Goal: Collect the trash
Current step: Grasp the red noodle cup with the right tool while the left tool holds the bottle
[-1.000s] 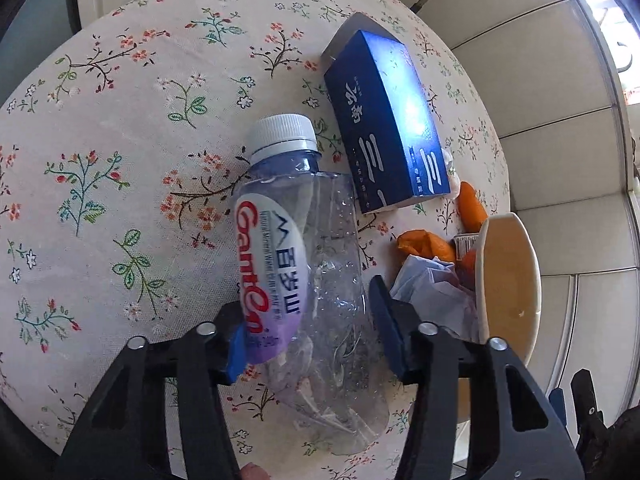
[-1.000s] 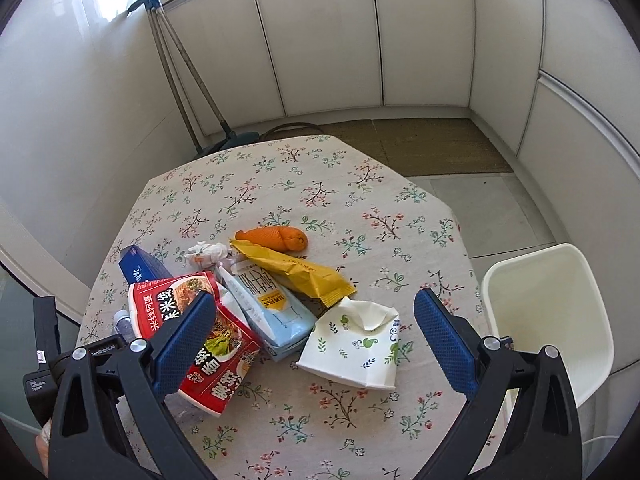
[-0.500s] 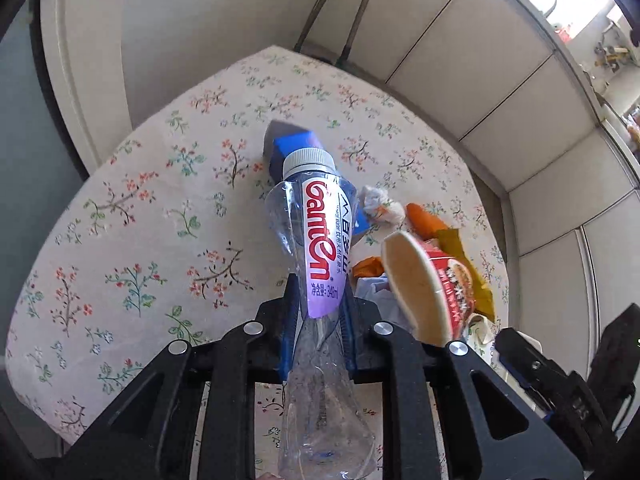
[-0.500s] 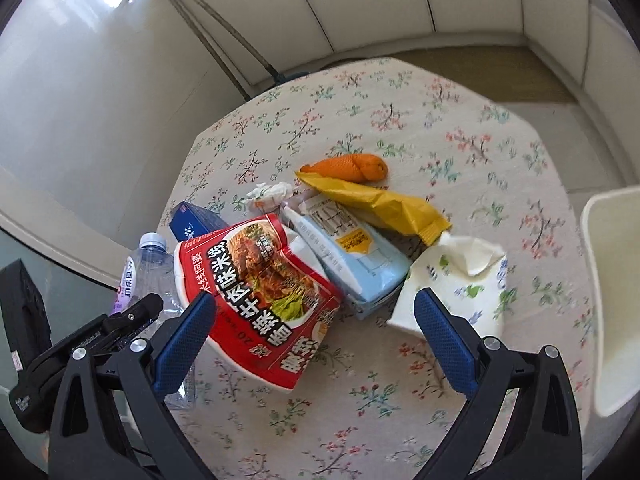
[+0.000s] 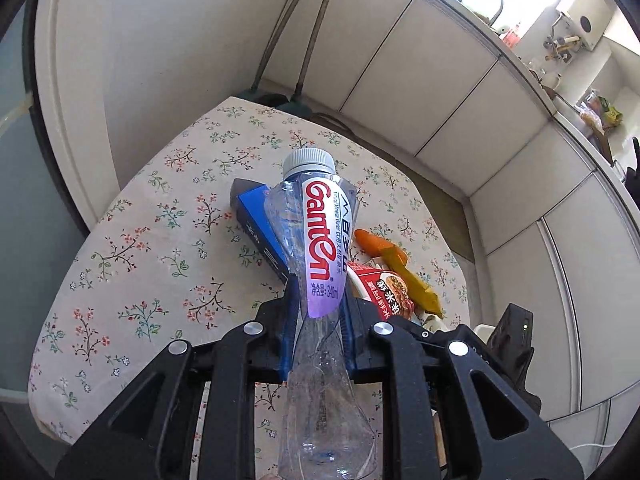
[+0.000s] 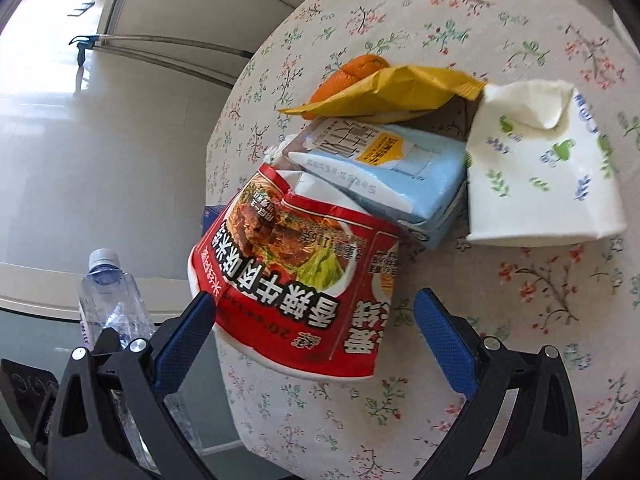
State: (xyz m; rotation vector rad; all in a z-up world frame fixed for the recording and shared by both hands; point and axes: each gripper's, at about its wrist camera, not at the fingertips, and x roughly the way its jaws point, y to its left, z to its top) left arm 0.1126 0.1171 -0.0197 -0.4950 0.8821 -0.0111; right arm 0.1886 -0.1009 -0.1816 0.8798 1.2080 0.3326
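Note:
My left gripper (image 5: 318, 320) is shut on a crushed clear water bottle (image 5: 316, 248) with a red and purple label and a white cap, held up above the flowered table (image 5: 140, 240). The same bottle (image 6: 108, 304) shows at the lower left of the right wrist view. My right gripper (image 6: 316, 320) stands open, its blue pads on either side of a red instant-noodle cup (image 6: 296, 276) that lies on its side on the table (image 6: 520, 320). Whether the pads touch the cup I cannot tell.
Behind the cup lie a light blue packet (image 6: 384, 176), a yellow wrapper (image 6: 392, 88), an orange peel (image 6: 356, 72) and a white flowered tissue pack (image 6: 544, 172). A dark blue box (image 5: 260, 232) lies under the bottle. White cabinet panels surround the table.
The left gripper closed on the bottle, squeezing it flat, and lifted it off the table. The right gripper came down and rolled toward the red noodle cup, which now sits between its fingers.

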